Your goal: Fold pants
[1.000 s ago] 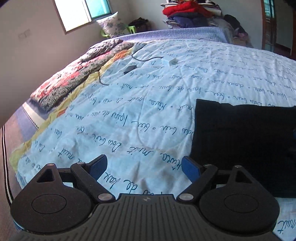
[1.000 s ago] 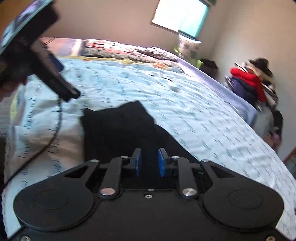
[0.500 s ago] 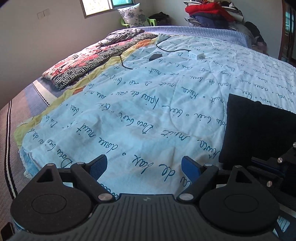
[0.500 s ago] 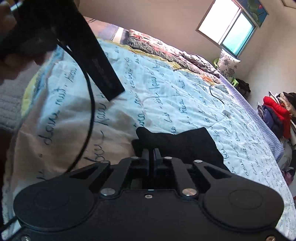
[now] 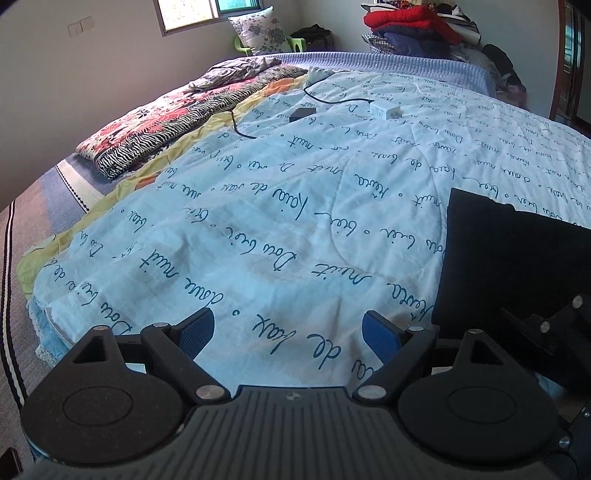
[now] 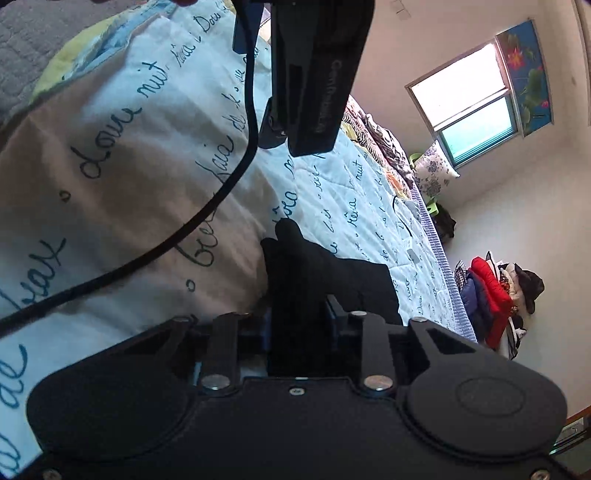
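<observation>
The black pants (image 5: 517, 258) lie folded on the light blue quilt (image 5: 295, 229) at the right of the left wrist view. My left gripper (image 5: 288, 334) is open and empty, low over the quilt to the left of the pants. My right gripper (image 6: 297, 325) is shut on the near edge of the black pants (image 6: 325, 277), with cloth bunched between its blue pads. The right gripper's body (image 5: 546, 332) shows at the right edge of the left wrist view, at the pants' near corner.
A black cable (image 5: 332, 98), a white adapter (image 5: 384, 110) and a small black box (image 5: 301, 113) lie far up the quilt. A patterned blanket (image 5: 177, 125) lies along the left. A clothes pile (image 5: 413, 26) sits beyond the bed. The left gripper's body and cable (image 6: 317, 74) hang overhead in the right wrist view.
My right gripper has closed on the pants' edge and dropped low to the quilt. My left gripper has moved left, off the pants, staying open.
</observation>
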